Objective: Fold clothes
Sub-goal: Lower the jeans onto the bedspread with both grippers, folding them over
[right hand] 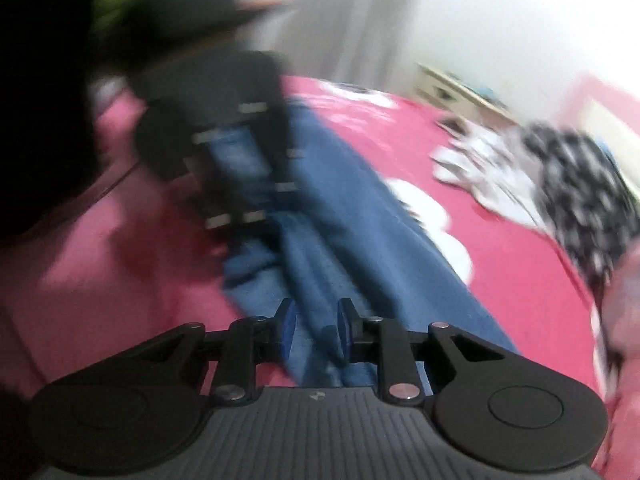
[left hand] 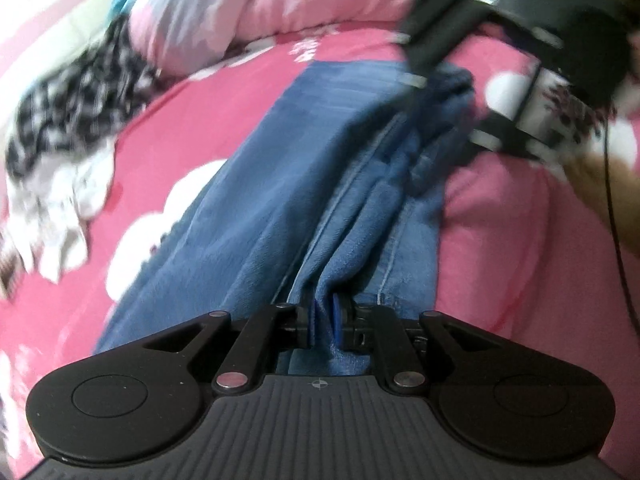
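Note:
A pair of blue jeans [left hand: 260, 200] lies stretched lengthwise on the pink bedsheet [left hand: 160, 128], bunched into long folds. My left gripper [left hand: 328, 320] is shut on one end of the denim, with a ridge of cloth pinched between its blue pads. At the far end, my right gripper [left hand: 448, 104] shows blurred at the top right, holding that end lifted. In the right wrist view the jeans [right hand: 360, 220] run away from my right gripper [right hand: 317, 326], whose pads clamp a thick fold of denim. The left gripper [right hand: 224, 160] is a dark blur beyond.
A black-and-white patterned garment [left hand: 72, 112] and a white cloth [left hand: 60, 208] lie crumpled to the left of the jeans, also seen as the patterned garment [right hand: 580, 188] at the right. A rolled pink quilt [left hand: 280, 8] lies at the back. A black cable [left hand: 616, 220] hangs at the right.

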`<action>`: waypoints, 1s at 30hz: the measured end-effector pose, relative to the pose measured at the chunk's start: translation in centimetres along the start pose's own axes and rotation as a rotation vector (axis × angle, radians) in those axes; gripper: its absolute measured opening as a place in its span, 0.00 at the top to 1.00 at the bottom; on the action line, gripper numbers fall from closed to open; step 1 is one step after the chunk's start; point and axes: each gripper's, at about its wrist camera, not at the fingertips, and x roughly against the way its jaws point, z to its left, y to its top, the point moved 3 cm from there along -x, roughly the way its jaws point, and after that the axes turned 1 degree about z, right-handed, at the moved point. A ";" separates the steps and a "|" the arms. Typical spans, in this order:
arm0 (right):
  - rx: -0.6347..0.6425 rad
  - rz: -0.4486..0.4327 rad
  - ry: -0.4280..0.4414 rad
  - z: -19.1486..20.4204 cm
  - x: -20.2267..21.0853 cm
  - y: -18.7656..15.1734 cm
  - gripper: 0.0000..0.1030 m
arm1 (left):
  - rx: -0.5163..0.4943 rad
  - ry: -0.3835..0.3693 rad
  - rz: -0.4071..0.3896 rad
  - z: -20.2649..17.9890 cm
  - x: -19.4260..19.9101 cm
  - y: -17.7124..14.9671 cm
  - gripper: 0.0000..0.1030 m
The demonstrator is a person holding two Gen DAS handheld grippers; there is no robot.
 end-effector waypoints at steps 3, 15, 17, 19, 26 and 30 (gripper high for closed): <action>0.148 0.009 0.031 2.8 -0.6 -0.2 0.77 | 0.041 -0.034 0.009 0.5 -0.3 0.2 0.90; 0.336 0.037 0.009 5.4 -4.4 -0.4 0.96 | 0.072 -0.062 0.013 0.6 -0.4 0.8 0.85; 0.208 0.031 0.051 3.9 -4.1 0.1 0.97 | 0.034 -0.042 0.003 0.2 -0.1 0.9 0.83; 0.040 0.019 0.111 1.9 -3.8 0.8 0.97 | 0.003 -0.021 -0.007 -0.3 0.3 1.0 0.82; -0.307 0.038 0.268 -3.4 -5.4 0.1 0.97 | -0.048 0.038 -0.037 -0.6 1.9 1.4 0.77; -0.503 0.086 0.338 -5.4 -6.5 -0.5 0.98 | -0.056 0.058 -0.049 -0.5 2.5 1.3 0.71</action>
